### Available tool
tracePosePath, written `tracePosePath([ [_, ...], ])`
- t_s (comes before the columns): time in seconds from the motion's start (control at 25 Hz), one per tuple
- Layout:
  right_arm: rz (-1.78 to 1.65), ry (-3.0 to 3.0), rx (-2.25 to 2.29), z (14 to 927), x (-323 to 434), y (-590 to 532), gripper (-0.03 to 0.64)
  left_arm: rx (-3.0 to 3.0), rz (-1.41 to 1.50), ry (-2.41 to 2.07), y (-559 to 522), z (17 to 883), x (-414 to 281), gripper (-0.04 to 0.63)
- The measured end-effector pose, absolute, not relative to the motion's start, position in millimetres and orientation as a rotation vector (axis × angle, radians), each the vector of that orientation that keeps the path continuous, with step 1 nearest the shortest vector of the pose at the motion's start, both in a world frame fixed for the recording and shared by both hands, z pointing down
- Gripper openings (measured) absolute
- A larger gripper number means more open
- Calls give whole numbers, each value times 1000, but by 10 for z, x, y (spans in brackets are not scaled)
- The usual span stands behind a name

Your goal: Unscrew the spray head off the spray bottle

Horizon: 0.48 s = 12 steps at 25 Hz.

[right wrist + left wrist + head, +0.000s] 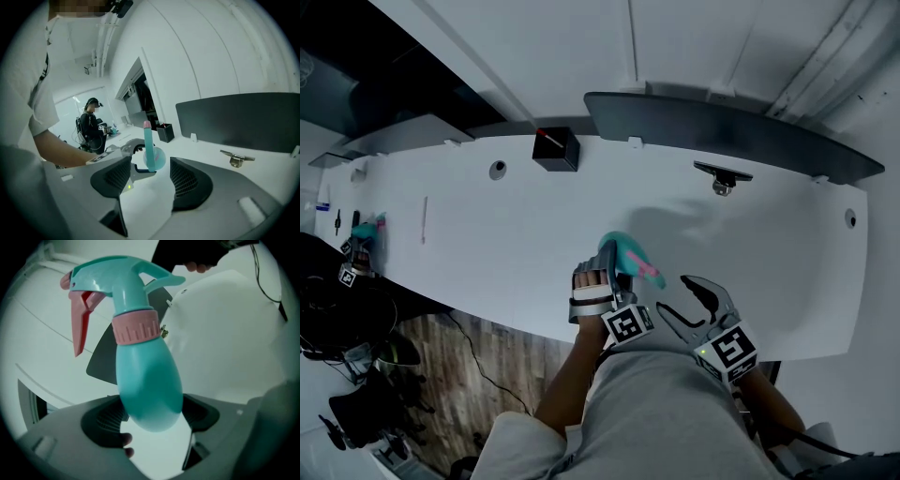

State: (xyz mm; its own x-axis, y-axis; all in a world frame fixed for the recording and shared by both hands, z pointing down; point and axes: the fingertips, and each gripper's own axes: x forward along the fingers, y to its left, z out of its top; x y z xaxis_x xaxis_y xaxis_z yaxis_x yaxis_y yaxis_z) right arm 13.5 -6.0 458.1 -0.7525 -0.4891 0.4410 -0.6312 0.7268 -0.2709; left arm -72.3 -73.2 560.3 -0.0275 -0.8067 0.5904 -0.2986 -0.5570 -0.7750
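My left gripper [617, 261] is shut on the teal spray bottle [625, 250], held just above the white table [487, 244] near its front edge. In the left gripper view the bottle's rounded body [150, 385] sits between the pads [105, 420], base toward the camera. The pink collar [136, 327], teal spray head [117, 275] and pink trigger [80, 324] point away. My right gripper [675, 295] stands open just right of the bottle, with nothing between its jaws. In the right gripper view the bottle [151, 152] shows beyond the open right gripper [149, 180].
A black box [556, 149] stands at the table's back. A dark curved panel [722, 131] runs behind it, with a metal clamp [722, 178] below. A cable hole [497, 170] lies at the back left. Another person [91, 124] stands far off.
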Motion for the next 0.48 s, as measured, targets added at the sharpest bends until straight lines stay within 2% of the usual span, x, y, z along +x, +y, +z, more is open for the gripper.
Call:
tracePosePath([
  [0.08, 588, -2600, 914, 4539, 129, -115, 257, -1815, -1623, 1125, -712, 5584, -660, 380],
  [0.16, 543, -2579, 957, 4538, 150, -179, 185, -1799, -1637, 1093, -679, 5571, -600, 380],
  [0.24, 491, -2547, 959, 4561, 165, -206, 147, -1786, -1661, 1055, -631, 5562, -545, 380],
  [0.48, 376, -2521, 842, 4614, 212, -146, 98, -1813, -1709, 952, -495, 5619, -411, 379],
])
